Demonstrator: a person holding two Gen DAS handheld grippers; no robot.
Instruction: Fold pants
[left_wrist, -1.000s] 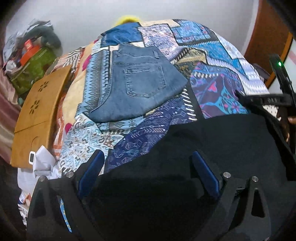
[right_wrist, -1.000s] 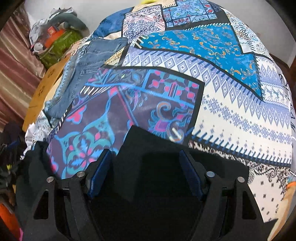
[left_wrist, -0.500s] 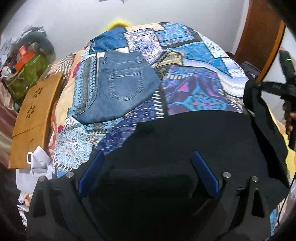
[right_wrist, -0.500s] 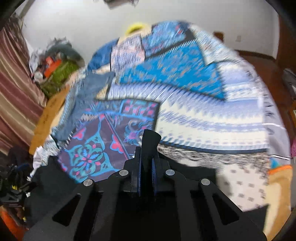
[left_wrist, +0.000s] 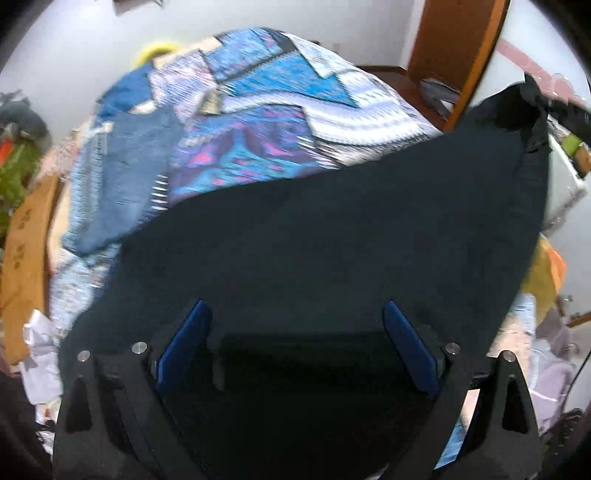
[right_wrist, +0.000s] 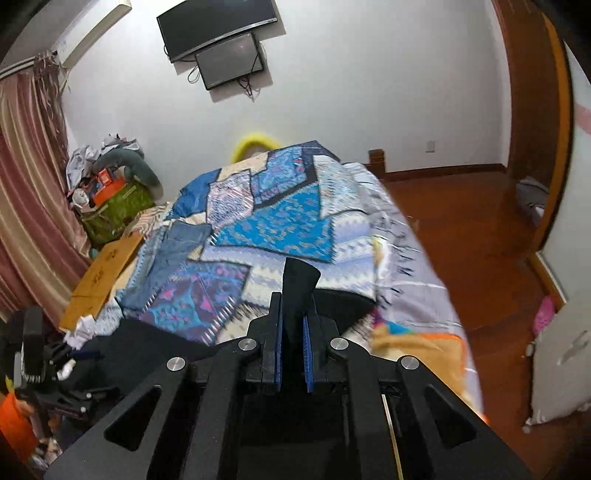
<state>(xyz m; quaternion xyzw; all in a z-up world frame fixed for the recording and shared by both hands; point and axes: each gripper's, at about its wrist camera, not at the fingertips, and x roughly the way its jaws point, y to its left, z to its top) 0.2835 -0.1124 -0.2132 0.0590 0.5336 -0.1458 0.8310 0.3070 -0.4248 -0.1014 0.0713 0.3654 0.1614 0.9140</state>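
While the black fabric pants (left_wrist: 332, 229) hang stretched over the near end of the patchwork-quilted bed (right_wrist: 280, 221), their long edge slants from low left up to a raised right corner. The right gripper (right_wrist: 292, 332) is clamped on that corner, a tip of cloth poking past its pads. The left gripper (left_wrist: 295, 343) stands wide apart with cloth between its fingers, unpinched. Folded blue jeans (left_wrist: 129, 184) lie well apart; bare quilt stretches beyond.
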